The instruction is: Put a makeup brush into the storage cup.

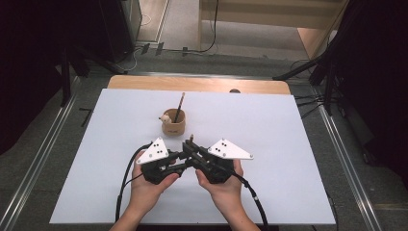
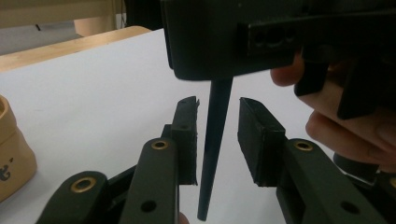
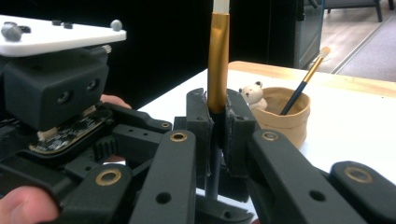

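Right gripper view: the right gripper (image 3: pixel 215 122) clamps one slim brush (image 3: pixel 217 56), gold ferrule and dark tapered handle, standing upright. Below, the handle's tip hangs between the left gripper's (image 2: pixel 217 140) jaws, which stand apart, not touching it. Behind on the white tabletop (image 1: pixel 269 125), one round tan cup (image 1: pixel 173 126) holds a second brush (image 1: pixel 180 107), leaning.

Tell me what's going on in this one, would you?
A person at a white table holds a gripper in each hand. The right gripper is shut on a paintbrush, gripping it just below its gold ferrule with the brush upright. The left gripper has its jaws on either side of the brush's dark tapered handle, with gaps on both sides, not clamped. Farther back stands a tan cup with a small bear figure and a second brush leaning in it.
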A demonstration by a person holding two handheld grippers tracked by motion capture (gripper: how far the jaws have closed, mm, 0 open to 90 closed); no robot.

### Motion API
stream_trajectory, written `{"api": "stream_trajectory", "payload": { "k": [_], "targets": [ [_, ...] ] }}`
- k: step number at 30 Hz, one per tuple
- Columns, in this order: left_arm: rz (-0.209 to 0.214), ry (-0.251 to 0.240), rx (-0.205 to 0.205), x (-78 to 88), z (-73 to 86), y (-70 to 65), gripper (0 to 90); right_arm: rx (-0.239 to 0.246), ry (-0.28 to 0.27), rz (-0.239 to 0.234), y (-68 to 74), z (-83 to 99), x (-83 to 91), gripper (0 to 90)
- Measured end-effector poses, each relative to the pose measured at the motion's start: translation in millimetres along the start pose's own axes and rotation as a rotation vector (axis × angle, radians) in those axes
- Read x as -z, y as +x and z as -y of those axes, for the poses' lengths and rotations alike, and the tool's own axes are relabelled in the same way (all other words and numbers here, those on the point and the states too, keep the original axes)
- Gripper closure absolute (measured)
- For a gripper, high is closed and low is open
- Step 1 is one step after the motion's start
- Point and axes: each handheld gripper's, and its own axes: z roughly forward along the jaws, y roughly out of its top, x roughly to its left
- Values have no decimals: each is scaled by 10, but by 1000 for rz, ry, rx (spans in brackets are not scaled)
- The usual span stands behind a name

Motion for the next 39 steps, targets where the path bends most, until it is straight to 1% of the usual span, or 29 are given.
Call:
{"api": "stream_trajectory", "payload": {
  "k": [1, 2, 4, 6, 8, 9, 11, 13, 15, 17, 18, 19, 20, 22, 23, 24, 26, 28, 30, 35, 37, 39],
  "targets": [
    [-6, 1, -4, 3, 0, 1, 710, 1, 2, -1, 5, 1, -4, 846],
    [-11, 5, -8, 5, 1, 0, 741, 0, 2, -4, 9, 2, -8, 846],
    [-24, 10, -17, 14, 2, 0, 829, 0, 3, -6, 10, 1, -11, 845],
    [-25, 13, -26, 11, 1, -7, 846, 0, 4, -13, 4, -1, -14, 844],
    [-16, 10, -23, 16, 0, -3, 848, 4, 1, -12, -5, -2, -13, 835],
    [-14, 10, -19, 17, 2, -1, 848, 12, -4, -4, -5, -4, -8, 800],
    [-20, 12, -23, 19, 6, 5, 849, 26, -22, 27, -11, -21, 12, 686],
    [-19, 7, -14, 20, 10, 13, 849, 25, -41, 49, -49, -49, 45, 557],
    [-20, 9, -17, 14, 9, 17, 849, 19, -52, 64, -98, -76, 89, 437],
    [-21, 9, -19, 3, 12, 25, 849, 28, -54, 94, -136, -102, 135, 307],
    [-20, 9, -17, 1, 16, 31, 849, 38, -48, 104, -159, -113, 169, 160],
    [-22, 10, -18, -1, 18, 38, 849, 54, -40, 115, -179, -123, 194, 103],
    [-25, 11, -17, -1, 22, 45, 849, 61, -41, 120, -191, -128, 217, 88],
    [-29, 10, -15, 10, 27, 64, 849, 68, -48, 109, -241, -135, 287, 8],
    [-30, 5, -13, 15, 27, 73, 849, 57, -50, 98, -270, -140, 319, 0],
    [-37, 6, -14, 24, 25, 83, 849, 57, -54, 91, -302, -140, 352, 0],
    [-40, -3, -15, 36, 22, 97, 849, 62, -65, 105, -356, -137, 407, 0],
    [-44, -9, -12, 47, 22, 106, 849, 59, -66, 109, -409, -123, 455, 0],
    [-47, -8, -12, 56, 24, 120, 849, 65, -65, 116, -460, -99, 496, 0],
    [-59, -17, -9, 90, 18, 151, 849, 58, -55, 135, -575, -21, 592, 0],
    [-65, -21, -10, 107, 12, 161, 849, 65, -54, 149, -621, 16, 637, 0],
    [-63, -28, -6, 117, 11, 165, 849, 70, -47, 162, -662, 57, 684, 0]
  ]
}}
